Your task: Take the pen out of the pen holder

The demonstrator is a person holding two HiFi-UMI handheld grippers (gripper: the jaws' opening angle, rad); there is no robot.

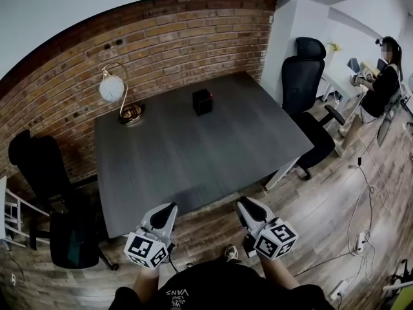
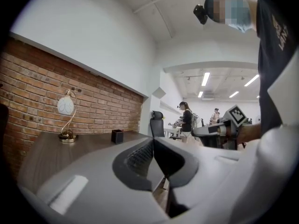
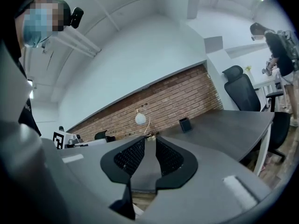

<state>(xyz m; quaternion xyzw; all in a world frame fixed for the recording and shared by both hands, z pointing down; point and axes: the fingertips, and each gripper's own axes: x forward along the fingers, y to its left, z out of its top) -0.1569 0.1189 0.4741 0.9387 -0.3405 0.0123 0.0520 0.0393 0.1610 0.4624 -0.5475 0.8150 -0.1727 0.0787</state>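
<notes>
The black square pen holder [image 1: 202, 101] stands on the far part of the dark grey table [image 1: 193, 154]; at this distance I cannot make out a pen in it. It shows small in the left gripper view [image 2: 117, 136] and the right gripper view [image 3: 185, 124]. Both grippers hang off the table's near edge, far from the holder. My left gripper [image 1: 169, 210] [image 2: 152, 140] is shut, its tips touching with nothing between them. The right gripper [image 1: 245, 205] [image 3: 150, 139] has its tips a narrow gap apart and holds nothing.
A brass lamp with a white globe [image 1: 116, 92] stands at the table's far left corner by the brick wall. Black office chairs sit at the right [image 1: 303, 76] and left [image 1: 39, 166]. A person [image 1: 384, 76] sits at a desk far right. Cables [image 1: 364, 237] lie on the wooden floor.
</notes>
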